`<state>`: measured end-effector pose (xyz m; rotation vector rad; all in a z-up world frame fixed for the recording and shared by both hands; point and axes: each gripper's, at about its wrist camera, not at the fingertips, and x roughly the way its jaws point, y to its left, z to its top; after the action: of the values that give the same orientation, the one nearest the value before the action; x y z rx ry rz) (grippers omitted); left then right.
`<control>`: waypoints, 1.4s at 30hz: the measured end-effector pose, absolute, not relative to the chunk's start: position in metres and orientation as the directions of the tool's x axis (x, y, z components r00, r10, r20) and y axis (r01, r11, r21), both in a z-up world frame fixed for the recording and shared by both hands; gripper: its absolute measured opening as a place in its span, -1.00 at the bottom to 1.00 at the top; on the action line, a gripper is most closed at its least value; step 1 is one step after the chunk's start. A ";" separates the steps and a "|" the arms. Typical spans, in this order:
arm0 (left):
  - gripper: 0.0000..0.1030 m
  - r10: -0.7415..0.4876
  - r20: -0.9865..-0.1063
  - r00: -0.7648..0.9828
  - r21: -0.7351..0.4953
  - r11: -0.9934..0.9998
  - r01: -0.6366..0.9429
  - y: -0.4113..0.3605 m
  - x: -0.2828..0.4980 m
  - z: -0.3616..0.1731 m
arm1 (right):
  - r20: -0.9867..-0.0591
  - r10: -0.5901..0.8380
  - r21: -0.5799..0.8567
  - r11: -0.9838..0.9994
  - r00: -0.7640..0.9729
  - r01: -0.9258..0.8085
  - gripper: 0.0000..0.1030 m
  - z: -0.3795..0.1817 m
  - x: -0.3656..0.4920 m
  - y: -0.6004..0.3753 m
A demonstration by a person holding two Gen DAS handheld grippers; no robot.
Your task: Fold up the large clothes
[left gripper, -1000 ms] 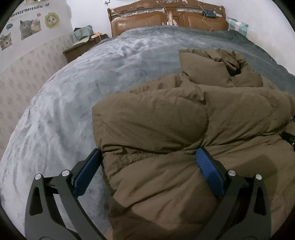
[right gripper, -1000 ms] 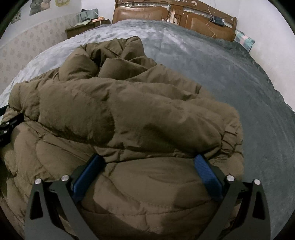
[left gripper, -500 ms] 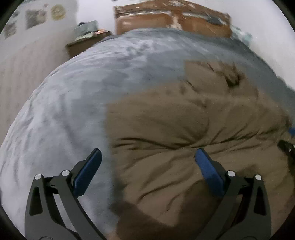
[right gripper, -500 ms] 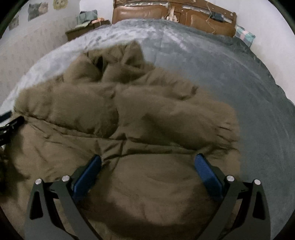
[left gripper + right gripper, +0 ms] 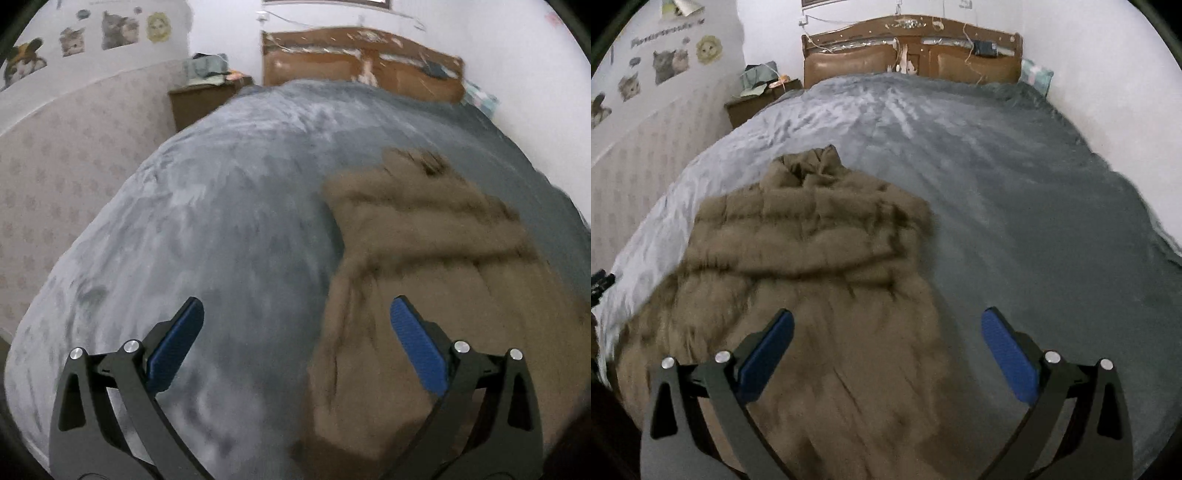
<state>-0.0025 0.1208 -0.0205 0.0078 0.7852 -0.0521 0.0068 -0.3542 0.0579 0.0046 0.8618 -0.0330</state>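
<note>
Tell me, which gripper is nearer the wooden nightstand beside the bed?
Left, probably. The left gripper hovers over the jacket's nightstand-side edge, facing the nightstand. The right gripper hovers over the jacket's opposite edge.

Matt quilted jacket, plush blanket

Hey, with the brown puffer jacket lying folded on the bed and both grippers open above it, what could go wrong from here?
1. The brown puffer jacket looks thick and springy; with the left gripper and right gripper both open and nothing pinning it, the folded layers may puff open.
2. The grey blanket looks plush, so a low regrasp might catch it along with the jacket.
</note>
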 end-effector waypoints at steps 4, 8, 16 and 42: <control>0.94 -0.044 -0.759 0.649 0.009 0.997 0.077 0.127 -0.047 -0.016 | -0.814 -0.041 -0.029 0.999 0.580 0.029 0.96 0.055 -0.043 -0.378; 0.94 -0.107 -0.795 0.597 -0.054 0.993 0.106 0.122 -0.070 -0.016 | -0.858 -0.036 -0.023 0.999 0.512 0.031 0.96 0.037 -0.079 -0.391; 0.94 -0.023 -0.831 0.555 0.082 0.983 0.163 0.094 -0.097 -0.029 | -0.907 -0.009 -0.009 1.000 0.421 0.003 0.96 0.014 -0.121 -0.401; -0.24 -0.129 -0.932 0.340 -0.006 0.940 0.340 0.061 -0.080 -0.076 | -0.965 0.163 0.125 0.975 0.206 -0.185 -0.46 -0.033 -0.095 -0.358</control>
<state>-0.0798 0.0614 -0.0764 0.2028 1.1871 -0.3083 -0.0954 -0.3576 -0.0328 -0.0191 1.3417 0.2421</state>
